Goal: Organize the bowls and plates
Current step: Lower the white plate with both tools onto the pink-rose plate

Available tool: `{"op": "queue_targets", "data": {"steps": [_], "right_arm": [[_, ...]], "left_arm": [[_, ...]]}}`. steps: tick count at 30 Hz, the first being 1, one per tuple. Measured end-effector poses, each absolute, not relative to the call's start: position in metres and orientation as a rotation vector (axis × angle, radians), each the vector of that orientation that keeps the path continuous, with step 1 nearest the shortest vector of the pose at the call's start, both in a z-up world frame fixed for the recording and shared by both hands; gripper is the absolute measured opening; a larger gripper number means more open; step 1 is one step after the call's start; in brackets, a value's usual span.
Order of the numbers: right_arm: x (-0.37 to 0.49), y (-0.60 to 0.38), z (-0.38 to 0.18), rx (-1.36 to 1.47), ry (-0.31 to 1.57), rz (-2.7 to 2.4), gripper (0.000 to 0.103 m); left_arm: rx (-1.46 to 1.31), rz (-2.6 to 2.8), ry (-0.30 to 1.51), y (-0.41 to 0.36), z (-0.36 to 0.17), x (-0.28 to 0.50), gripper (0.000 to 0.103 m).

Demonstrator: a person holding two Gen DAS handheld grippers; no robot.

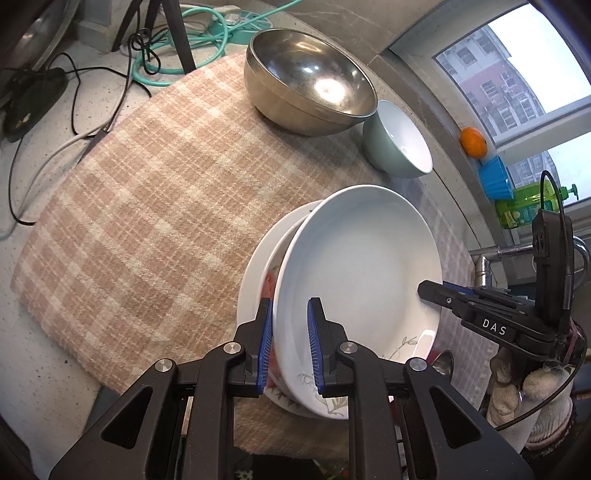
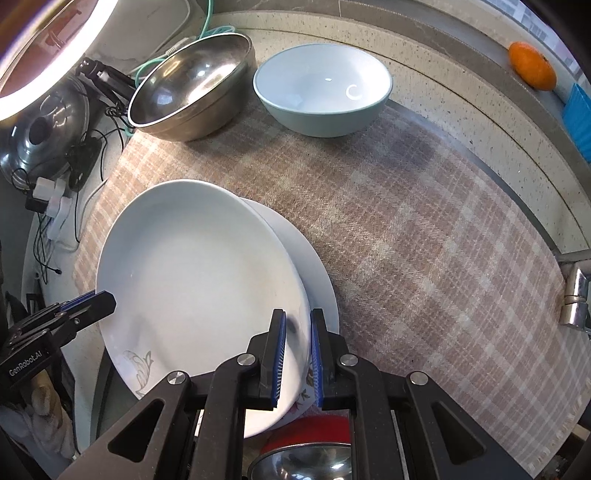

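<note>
A white plate with a leaf print [image 1: 362, 269] [image 2: 199, 280] is held tilted over a stack of plates [image 1: 255, 273] [image 2: 321, 288] on the plaid cloth. My left gripper [image 1: 290, 347] is shut on the plate's left rim. My right gripper [image 2: 297, 354] is shut on its opposite rim and shows in the left wrist view [image 1: 436, 293]. The left gripper shows in the right wrist view [image 2: 92, 302]. A steel bowl [image 1: 310, 81] [image 2: 192, 88] and a pale green bowl [image 1: 399, 140] [image 2: 321, 88] stand at the far edge of the cloth.
Cables and a power strip [image 1: 229, 22] lie beyond the cloth on the left. An orange [image 1: 472, 142] [image 2: 532, 64], a blue cup [image 1: 495, 177] and a green soap bottle [image 1: 528, 206] sit on the window sill. A tap [image 2: 574, 295] is at the right. A red bowl with a steel one [image 2: 306, 450] sits near me.
</note>
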State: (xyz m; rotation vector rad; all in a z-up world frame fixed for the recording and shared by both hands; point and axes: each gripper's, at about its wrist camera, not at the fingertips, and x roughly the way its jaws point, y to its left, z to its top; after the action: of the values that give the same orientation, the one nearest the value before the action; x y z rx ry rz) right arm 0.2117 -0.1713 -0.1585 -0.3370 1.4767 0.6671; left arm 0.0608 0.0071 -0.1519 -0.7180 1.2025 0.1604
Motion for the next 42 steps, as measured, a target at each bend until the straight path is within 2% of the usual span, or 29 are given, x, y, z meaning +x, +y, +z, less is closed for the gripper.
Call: {"op": "queue_targets", "data": {"steps": [42], "right_arm": [[0.208,-0.162,-0.170,-0.407,1.489,0.660,0.014]], "left_arm": [[-0.669,0.123,1.228,0.003,-0.158,0.066,0.016]]}}
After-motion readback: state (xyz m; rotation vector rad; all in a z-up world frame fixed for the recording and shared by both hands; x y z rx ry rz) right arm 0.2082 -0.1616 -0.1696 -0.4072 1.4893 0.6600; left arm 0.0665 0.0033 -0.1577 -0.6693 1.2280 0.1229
